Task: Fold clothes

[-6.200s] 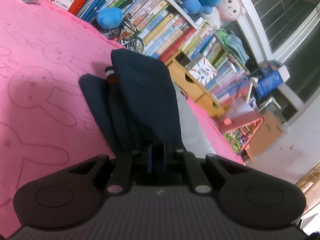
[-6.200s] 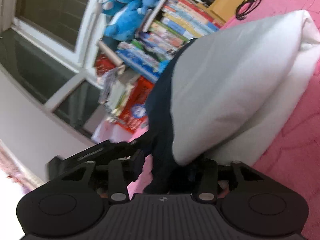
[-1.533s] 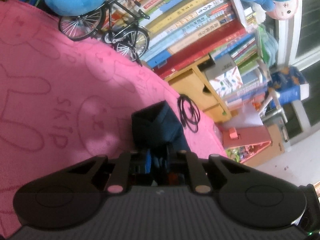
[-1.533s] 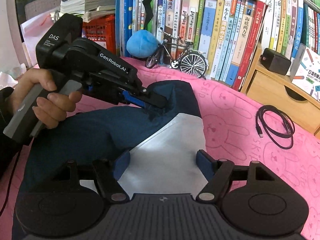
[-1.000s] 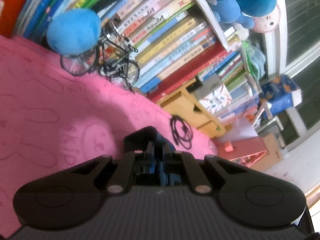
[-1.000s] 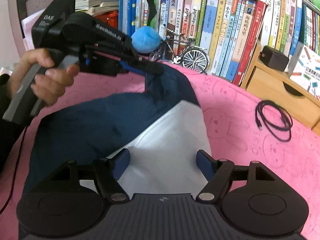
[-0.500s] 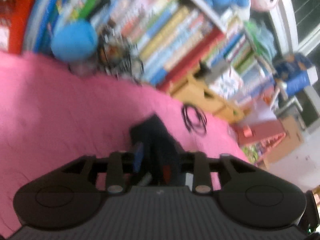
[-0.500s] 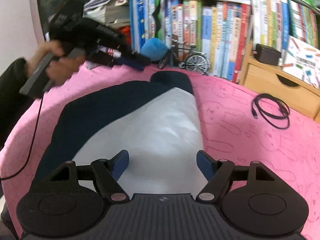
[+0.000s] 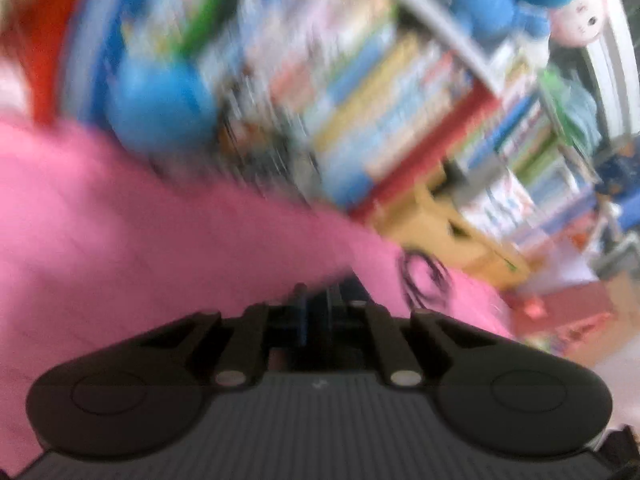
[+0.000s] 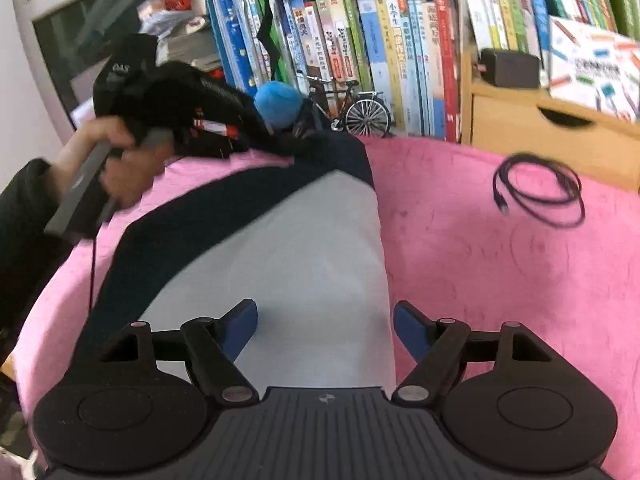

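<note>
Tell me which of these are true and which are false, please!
1. The shirt is dark blue and white. True.
2. The shirt lies on a green blanket. False: the blanket is pink.
3. A black cable lies on the blanket, apart from the shirt. True.
4. The right gripper is squeezed shut on the shirt. False: it is open, with the white part of the shirt between its pads.
5. A toy bicycle stands in front of the books. True.
</note>
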Demonstrator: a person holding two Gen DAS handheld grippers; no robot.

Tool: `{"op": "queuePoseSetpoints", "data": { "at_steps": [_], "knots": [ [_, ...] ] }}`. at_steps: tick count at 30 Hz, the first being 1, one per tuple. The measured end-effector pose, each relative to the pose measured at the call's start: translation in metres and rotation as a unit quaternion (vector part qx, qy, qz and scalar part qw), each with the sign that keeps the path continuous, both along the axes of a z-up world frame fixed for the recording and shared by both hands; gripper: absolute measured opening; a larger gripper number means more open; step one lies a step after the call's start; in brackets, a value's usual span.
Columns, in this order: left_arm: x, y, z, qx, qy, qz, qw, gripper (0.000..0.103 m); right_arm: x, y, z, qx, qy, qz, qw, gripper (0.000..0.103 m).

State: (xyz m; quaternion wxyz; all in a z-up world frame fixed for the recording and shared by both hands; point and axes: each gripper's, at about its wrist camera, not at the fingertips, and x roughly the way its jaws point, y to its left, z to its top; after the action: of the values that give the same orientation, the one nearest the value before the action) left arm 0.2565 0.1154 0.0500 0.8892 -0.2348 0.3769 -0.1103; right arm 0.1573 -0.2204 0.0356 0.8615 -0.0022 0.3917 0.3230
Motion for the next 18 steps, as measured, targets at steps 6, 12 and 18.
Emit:
{"op": "queuePoseSetpoints", "data": {
  "at_steps": [6,12,18],
  "knots": [
    [-0.094,0.020,0.013,0.022,-0.016,-0.016,0.9995,0.027,-0.028,-0.076,-0.027,0.074,0.066,-0.060,0.993,0.076],
    [-0.191,0.031,-0.021,-0.053,0.013,-0.037,0.9978,0.037,-0.050,-0.100,-0.049,0.152,0.109,-0.060,0.980,0.075],
    [-0.199,0.022,-0.053,-0.059,0.057,-0.042,0.9958,0.040,-0.089,-0.069,-0.044,0.130,0.093,-0.027,0.987,0.063]
  ]
}}
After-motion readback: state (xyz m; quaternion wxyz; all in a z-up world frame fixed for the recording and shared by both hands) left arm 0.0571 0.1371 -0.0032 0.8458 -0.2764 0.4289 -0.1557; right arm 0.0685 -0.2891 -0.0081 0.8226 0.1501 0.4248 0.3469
